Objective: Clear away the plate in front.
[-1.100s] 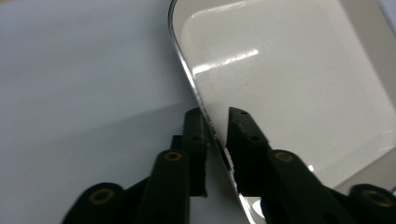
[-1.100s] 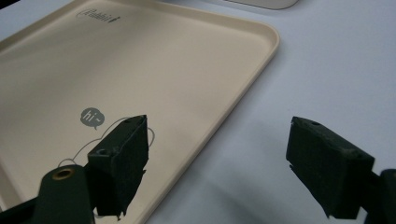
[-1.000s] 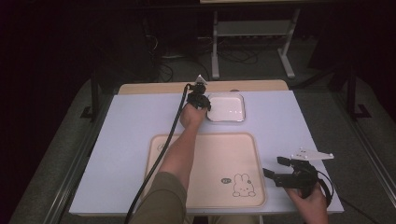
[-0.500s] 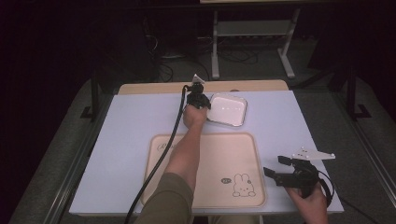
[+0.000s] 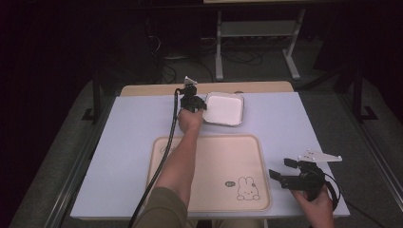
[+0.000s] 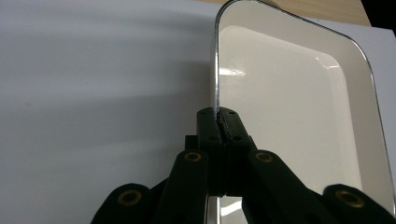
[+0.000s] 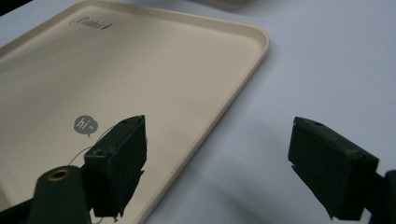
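Note:
A white enamel dish (image 5: 224, 109) with a thin metal rim sits near the table's far edge. My left gripper (image 5: 195, 104) is shut on the dish's left rim; in the left gripper view the jaws pinch that rim (image 6: 216, 88) and the dish (image 6: 299, 102) tilts, its held side raised. A beige tray (image 5: 209, 171) with a rabbit drawing lies at the table's near middle. My right gripper (image 5: 280, 171) stands open off the tray's right edge, jaws pointing left; in the right gripper view its fingers (image 7: 119, 158) straddle the tray's corner (image 7: 254, 39) with nothing between them.
The table (image 5: 123, 142) has a pale lilac top with a wooden strip along its far edge. A black cable (image 5: 161, 156) trails from the left gripper along the forearm. Beyond the table, a metal stand (image 5: 256, 42) and cables sit on the dark floor.
The left gripper has lifted the dish's left rim and drawn it slightly left and toward the near side, so the dish now sits tilted. The right gripper has stayed where it was.

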